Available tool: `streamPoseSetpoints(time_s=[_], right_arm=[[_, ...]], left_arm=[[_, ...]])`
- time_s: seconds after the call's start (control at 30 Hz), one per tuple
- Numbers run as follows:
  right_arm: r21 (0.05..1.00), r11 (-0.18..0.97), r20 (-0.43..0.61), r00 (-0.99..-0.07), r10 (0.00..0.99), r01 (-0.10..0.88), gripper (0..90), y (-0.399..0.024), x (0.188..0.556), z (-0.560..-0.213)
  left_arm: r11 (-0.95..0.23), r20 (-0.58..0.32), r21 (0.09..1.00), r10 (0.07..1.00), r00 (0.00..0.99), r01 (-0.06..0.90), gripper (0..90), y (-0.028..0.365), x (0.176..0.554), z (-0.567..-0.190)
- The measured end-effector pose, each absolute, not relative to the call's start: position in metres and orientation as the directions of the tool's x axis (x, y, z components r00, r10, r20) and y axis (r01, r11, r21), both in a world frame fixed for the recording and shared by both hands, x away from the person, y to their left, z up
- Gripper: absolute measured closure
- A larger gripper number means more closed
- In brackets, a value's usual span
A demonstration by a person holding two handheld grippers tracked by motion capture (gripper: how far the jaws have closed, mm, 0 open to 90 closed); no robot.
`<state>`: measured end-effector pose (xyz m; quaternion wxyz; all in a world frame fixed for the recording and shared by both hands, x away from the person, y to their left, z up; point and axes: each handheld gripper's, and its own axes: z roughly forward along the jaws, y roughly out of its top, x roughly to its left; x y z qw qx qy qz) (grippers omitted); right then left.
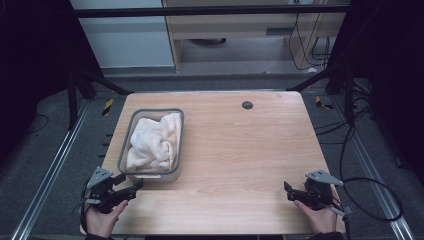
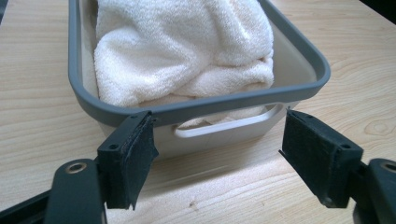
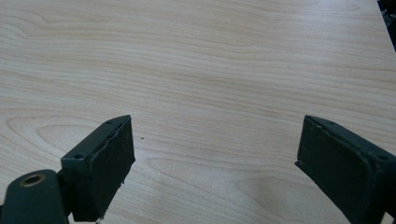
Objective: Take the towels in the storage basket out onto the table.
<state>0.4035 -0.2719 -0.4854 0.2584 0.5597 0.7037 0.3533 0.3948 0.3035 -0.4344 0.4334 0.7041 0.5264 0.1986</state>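
A grey-rimmed white plastic bin point(image 1: 122, 150) sits on the left half of the wooden table point(image 1: 240, 145), with a crumpled white towel point(image 1: 152, 142) piled inside it. My left gripper point(image 1: 135, 185) is open just in front of the bin's near end. In the left gripper view the bin's rim point(image 2: 210, 103) and its white handle point(image 2: 229, 125) lie straight ahead of the left gripper point(image 2: 217, 158), whose jaws stand wide apart, and the towel point(image 2: 187, 46) fills the bin. My right gripper point(image 1: 288, 191) is open near the front right of the table, over bare wood, and in the right gripper view the right gripper point(image 3: 212, 163) holds nothing.
A small dark round cap point(image 1: 247, 105) is set in the table near its far edge. Black cables point(image 1: 370, 185) trail off the table's right side. Dark frame posts and floor rails stand around the table.
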Motion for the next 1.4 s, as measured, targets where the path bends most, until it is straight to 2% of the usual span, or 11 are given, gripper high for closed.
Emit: streamPoseSetpoints(time_s=[0.77,1.4], right_arm=[[0.79,0.125,0.026,-0.237,0.971,0.6,10.3,-0.271,0.402,-0.485],[0.781,0.136,0.02,-0.243,0.97,0.61,9.4,-0.27,0.404,-0.486]], left_arm=[[-0.05,-0.191,0.851,0.897,0.398,0.522,23.5,0.306,0.405,-0.4],[-0.083,-0.148,0.854,0.908,0.392,0.514,21.9,0.302,0.436,-0.374]])
